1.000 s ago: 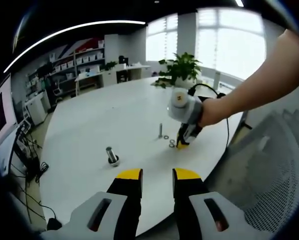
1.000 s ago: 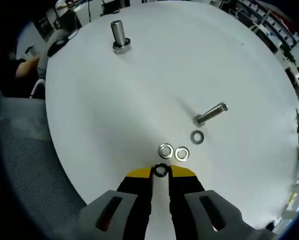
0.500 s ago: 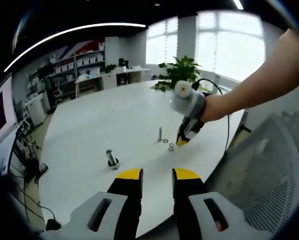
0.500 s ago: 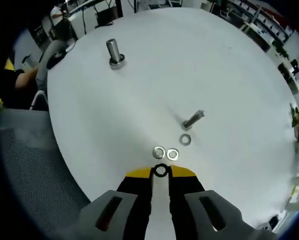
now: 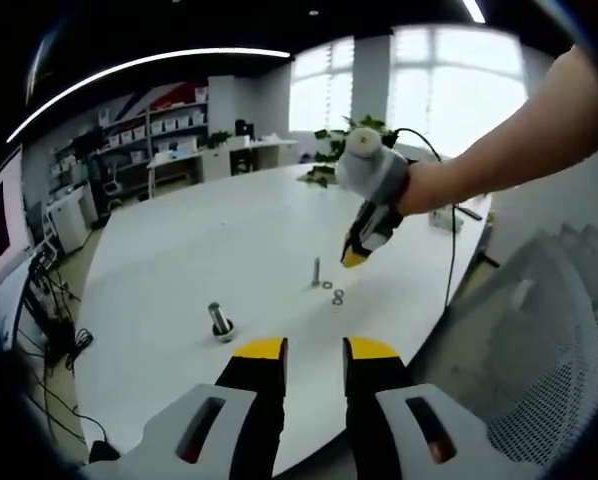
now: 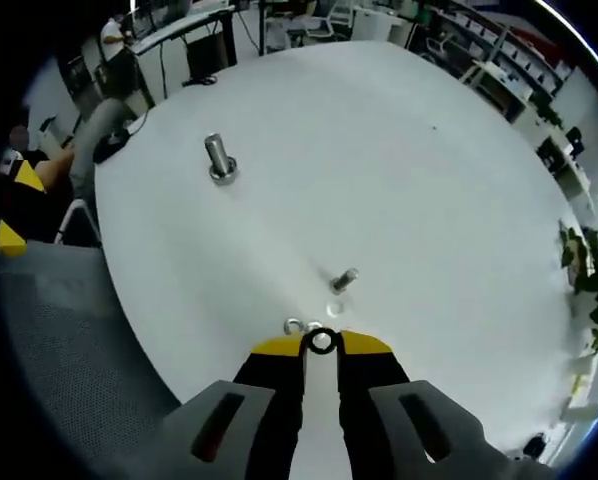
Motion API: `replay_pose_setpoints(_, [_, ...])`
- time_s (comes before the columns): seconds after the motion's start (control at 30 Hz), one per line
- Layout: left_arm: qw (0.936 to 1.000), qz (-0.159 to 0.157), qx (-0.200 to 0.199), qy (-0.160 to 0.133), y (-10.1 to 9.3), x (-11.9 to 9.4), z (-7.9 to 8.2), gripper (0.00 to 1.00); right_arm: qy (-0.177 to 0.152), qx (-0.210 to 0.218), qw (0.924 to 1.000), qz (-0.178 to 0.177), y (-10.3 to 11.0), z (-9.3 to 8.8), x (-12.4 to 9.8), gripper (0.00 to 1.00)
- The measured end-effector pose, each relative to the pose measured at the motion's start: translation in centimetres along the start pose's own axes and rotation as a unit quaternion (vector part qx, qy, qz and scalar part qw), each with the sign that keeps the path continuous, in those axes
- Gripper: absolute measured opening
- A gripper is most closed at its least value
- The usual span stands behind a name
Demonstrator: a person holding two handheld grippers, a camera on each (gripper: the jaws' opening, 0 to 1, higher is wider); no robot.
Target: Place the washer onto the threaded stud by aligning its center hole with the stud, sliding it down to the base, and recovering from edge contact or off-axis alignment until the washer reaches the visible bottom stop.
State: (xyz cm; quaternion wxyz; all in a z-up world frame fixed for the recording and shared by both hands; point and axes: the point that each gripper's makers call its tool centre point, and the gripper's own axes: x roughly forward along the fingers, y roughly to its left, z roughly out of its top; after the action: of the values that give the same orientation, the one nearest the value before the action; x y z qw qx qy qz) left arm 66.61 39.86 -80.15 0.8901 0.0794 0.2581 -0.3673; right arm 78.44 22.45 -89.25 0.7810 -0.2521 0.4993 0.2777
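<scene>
A thin threaded stud stands upright on the white round table. A loose washer lies beside its base, and two more washers lie just ahead of my right jaw tips. My right gripper is shut on a dark washer, held well above the table and short of the stud. In the left gripper view the right gripper hangs above and right of the stud, with washers below it. My left gripper is open and empty, back from the table edge.
A thicker stud on a round base stands apart on the table. A mesh chair sits to the right, a potted plant at the far rim. A cable trails from the right gripper. A person sits beyond the table edge.
My right gripper has risen from the table with the washer still in its jaws, and has drawn nearer the stud's line. The left gripper has barely moved.
</scene>
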Motion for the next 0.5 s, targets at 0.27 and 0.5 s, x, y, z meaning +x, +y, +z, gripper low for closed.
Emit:
replay_pose_setpoints(0.27, [1.0,0.006,0.005,0.003,0.1,-0.1,-0.1,0.18,-0.008,-0.016,0.9998,-0.001,-0.5,1.1,-0.3,0.13])
replay_pose_setpoints(0.5, [0.9995,0.027,0.001,0.015,0.9,0.0,-0.6,0.19,-0.01,-0.049,0.9986,0.015,-0.9,2.1,0.7,0.13])
